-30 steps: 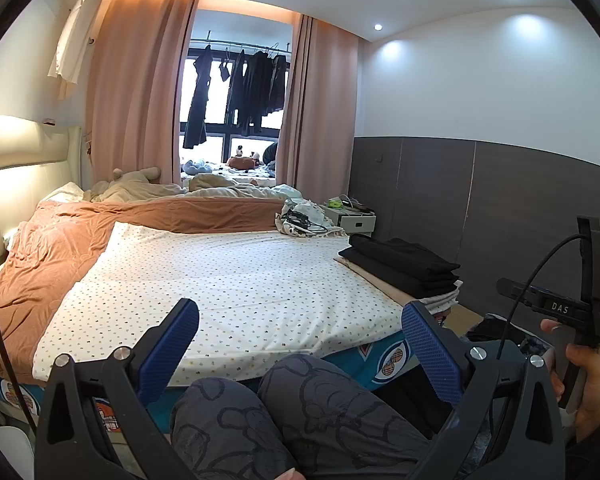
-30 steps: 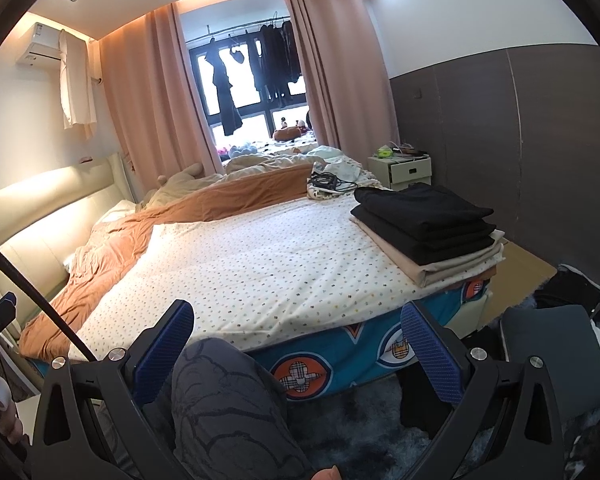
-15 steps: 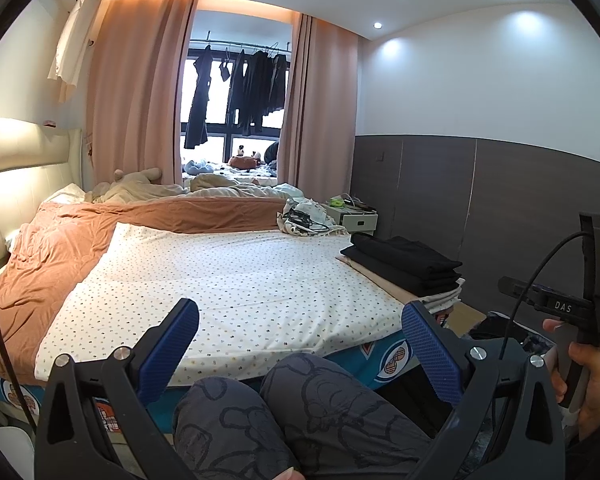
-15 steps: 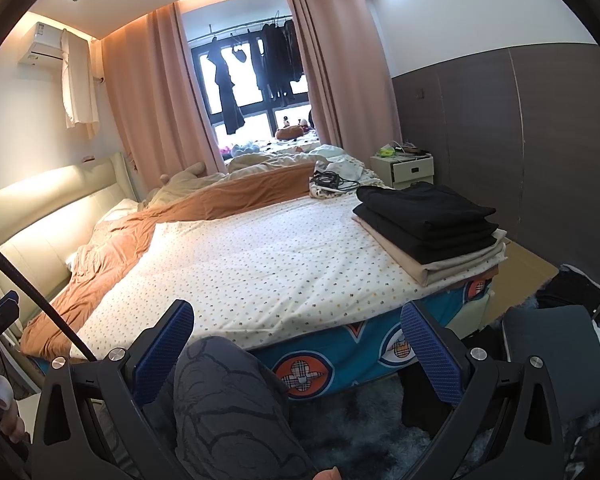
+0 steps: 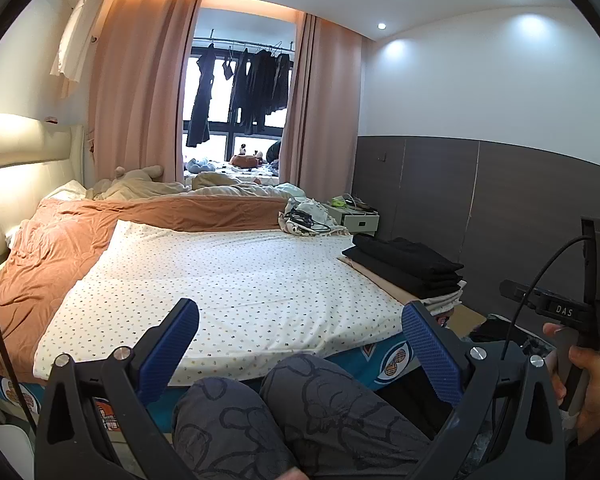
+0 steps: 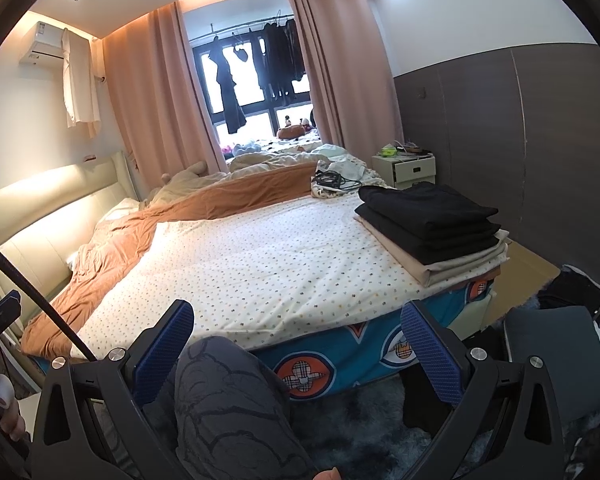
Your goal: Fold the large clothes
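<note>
Clothes waiting to be folded are not on the bed's working surface: the spotted sheet (image 6: 268, 264) lies bare in front of both grippers. What the task has produced so far, judging by the layout, is the folded stack (image 6: 432, 224) at the sheet's right edge, black garments on top of beige ones, its long axis running away from the person along that edge. In the right wrist view a loose dark heap (image 6: 568, 296) lies on the floor beyond the bed's right corner, beside a grey cushion (image 6: 552, 356); this is probably where the next garment comes from, though what it consists of is too dark to tell.

The left gripper (image 5: 300, 344) has its blue pads spread wide with nothing between them, hanging above the person's knees (image 5: 292, 412) and aimed at the middle of the sheet. The right gripper (image 6: 296, 340) is likewise spread and empty, aimed at the bed's near side panel. The right hand (image 5: 580, 380) shows at the edge of the left view, holding its handle.

The relation that matters: the floor heap sits to the right of both tools and lower than the mattress, so the right gripper is clearly nearer. A reach would go rightward and down, clear of the folded stack.
</note>
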Demonstrator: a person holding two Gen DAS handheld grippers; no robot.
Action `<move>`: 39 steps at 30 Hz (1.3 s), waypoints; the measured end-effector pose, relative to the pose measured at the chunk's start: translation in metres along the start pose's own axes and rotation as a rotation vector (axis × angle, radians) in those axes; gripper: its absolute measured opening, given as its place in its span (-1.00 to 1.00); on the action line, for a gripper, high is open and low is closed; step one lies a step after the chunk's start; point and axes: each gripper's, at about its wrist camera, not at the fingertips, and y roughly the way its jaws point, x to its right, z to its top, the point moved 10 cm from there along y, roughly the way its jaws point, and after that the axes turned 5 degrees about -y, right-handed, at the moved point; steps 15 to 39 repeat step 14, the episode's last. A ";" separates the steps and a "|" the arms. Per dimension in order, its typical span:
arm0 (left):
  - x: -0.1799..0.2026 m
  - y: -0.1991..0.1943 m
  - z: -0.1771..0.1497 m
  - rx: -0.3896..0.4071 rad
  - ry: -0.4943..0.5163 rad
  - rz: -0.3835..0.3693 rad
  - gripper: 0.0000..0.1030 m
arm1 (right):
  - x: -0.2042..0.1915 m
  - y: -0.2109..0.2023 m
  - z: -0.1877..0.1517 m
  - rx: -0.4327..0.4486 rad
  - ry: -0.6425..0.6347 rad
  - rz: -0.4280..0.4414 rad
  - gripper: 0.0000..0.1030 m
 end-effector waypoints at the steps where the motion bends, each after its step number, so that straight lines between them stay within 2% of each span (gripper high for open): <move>1: 0.000 0.000 0.000 0.001 -0.001 0.002 1.00 | 0.000 0.000 0.000 -0.001 0.000 0.001 1.00; 39: -0.003 -0.008 0.002 0.013 -0.010 0.008 1.00 | 0.005 -0.004 -0.001 0.004 -0.004 0.002 1.00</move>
